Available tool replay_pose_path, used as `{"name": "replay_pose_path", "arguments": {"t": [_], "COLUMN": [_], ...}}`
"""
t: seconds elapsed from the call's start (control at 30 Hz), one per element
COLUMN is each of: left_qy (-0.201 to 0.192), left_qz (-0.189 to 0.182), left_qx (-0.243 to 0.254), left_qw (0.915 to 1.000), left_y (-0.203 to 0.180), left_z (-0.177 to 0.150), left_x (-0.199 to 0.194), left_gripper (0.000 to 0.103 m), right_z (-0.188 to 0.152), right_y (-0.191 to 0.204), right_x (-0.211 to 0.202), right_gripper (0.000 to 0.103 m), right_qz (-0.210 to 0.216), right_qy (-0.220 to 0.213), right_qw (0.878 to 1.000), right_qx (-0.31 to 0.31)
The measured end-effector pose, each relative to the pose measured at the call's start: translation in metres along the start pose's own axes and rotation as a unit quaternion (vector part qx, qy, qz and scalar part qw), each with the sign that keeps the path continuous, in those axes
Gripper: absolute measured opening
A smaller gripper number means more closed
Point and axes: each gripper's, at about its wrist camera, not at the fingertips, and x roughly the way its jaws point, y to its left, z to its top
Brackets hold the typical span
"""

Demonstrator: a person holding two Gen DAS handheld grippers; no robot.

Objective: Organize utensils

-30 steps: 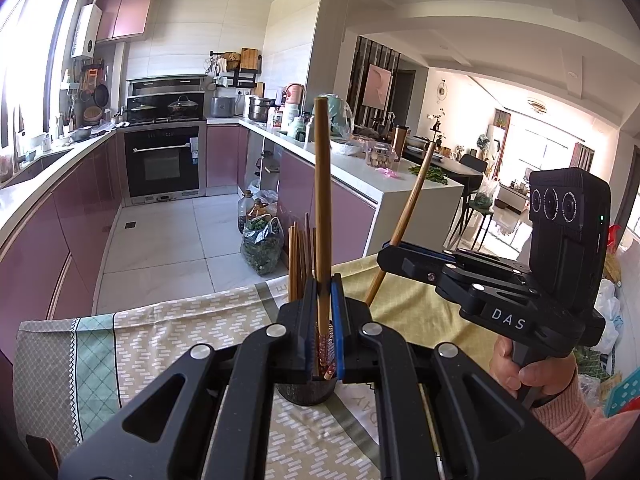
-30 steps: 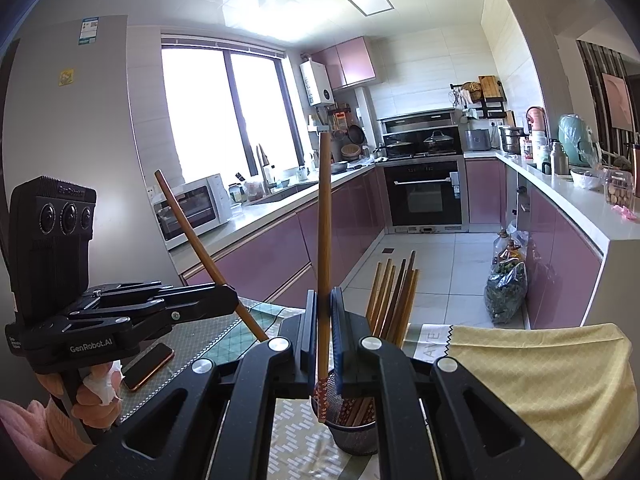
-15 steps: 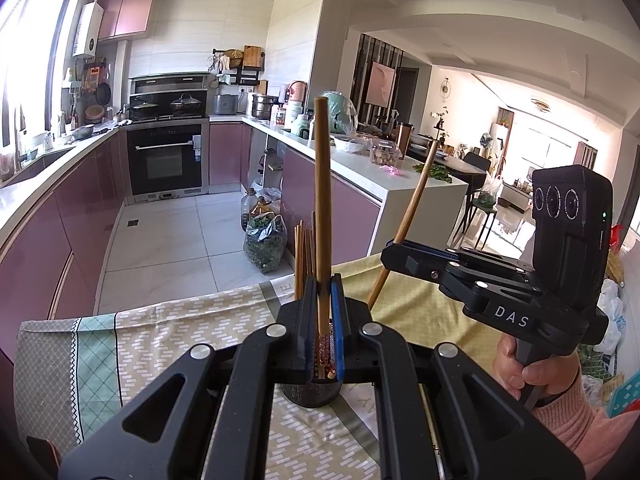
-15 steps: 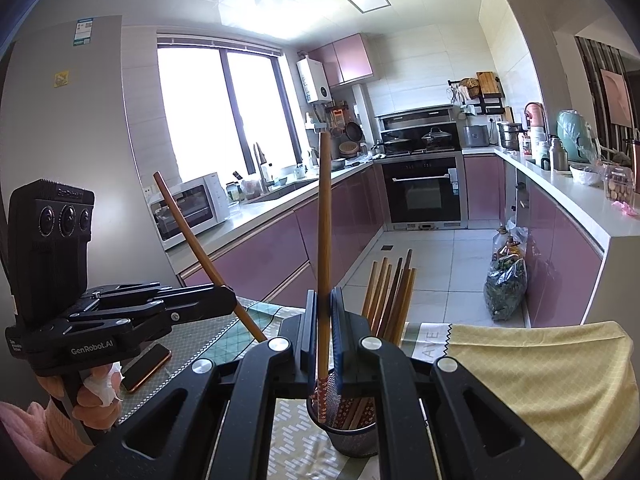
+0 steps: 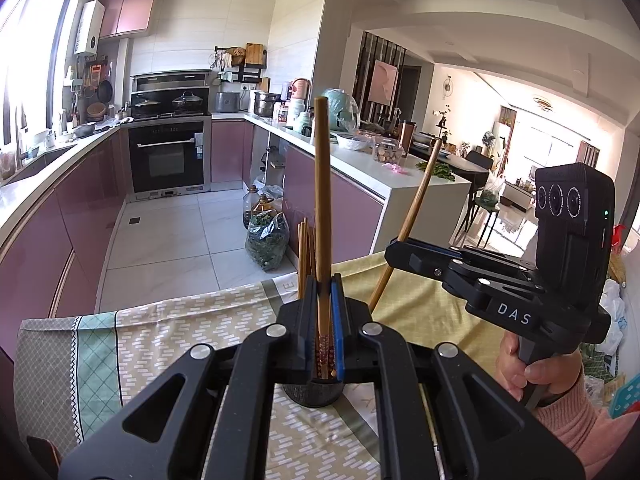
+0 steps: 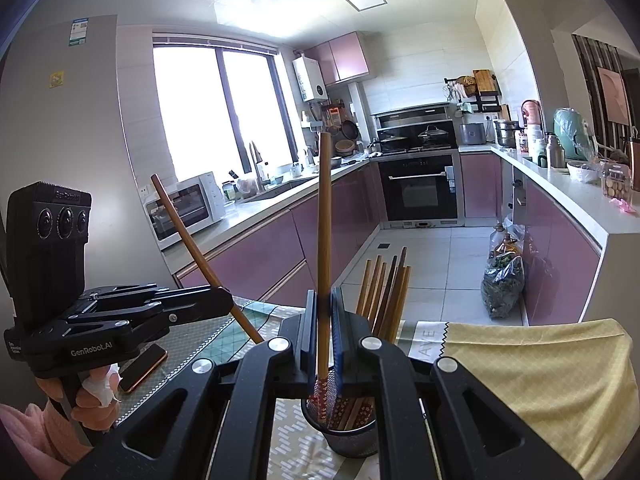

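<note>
My left gripper point(image 5: 323, 320) is shut on a wooden chopstick point(image 5: 322, 200) held upright, its patterned end just above a dark mesh cup point(image 5: 314, 392) on the table. My right gripper point(image 6: 323, 332) is shut on another upright chopstick point(image 6: 324, 220) whose patterned end dips into the mesh cup point(image 6: 352, 436), which holds several chopsticks point(image 6: 386, 292). Each gripper shows in the other's view, the right one point(image 5: 394, 246) and the left one point(image 6: 226, 300), each with its chopstick slanting up.
The table carries a patterned cloth point(image 5: 168, 320) and a yellow cloth point(image 6: 540, 368). A phone point(image 6: 142, 366) lies on the table by the left hand. Kitchen counters, an oven point(image 5: 168, 156) and a bag on the floor point(image 5: 266, 240) lie beyond.
Both grippers have sunk a little toward the cup with their chopsticks. The right chopstick's end now sits lower in the cup.
</note>
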Motion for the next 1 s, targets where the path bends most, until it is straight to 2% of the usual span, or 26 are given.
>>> {"name": "replay_pose_path", "arguments": {"t": [1.0], "left_qy": [0.012], "left_qz": [0.005], "left_qx": [-0.002], "left_qw": [0.9999], "left_y": [0.004], "left_z": [-0.004], "left_x": [0.004], "left_gripper": [0.007], "right_z": [0.001], "right_y": [-0.007], "right_x": [0.013], "right_gripper": [0.006], "right_qz": [-0.013], "right_qy": [0.008], "right_qw": [1.000], "right_qx": [0.017]}}
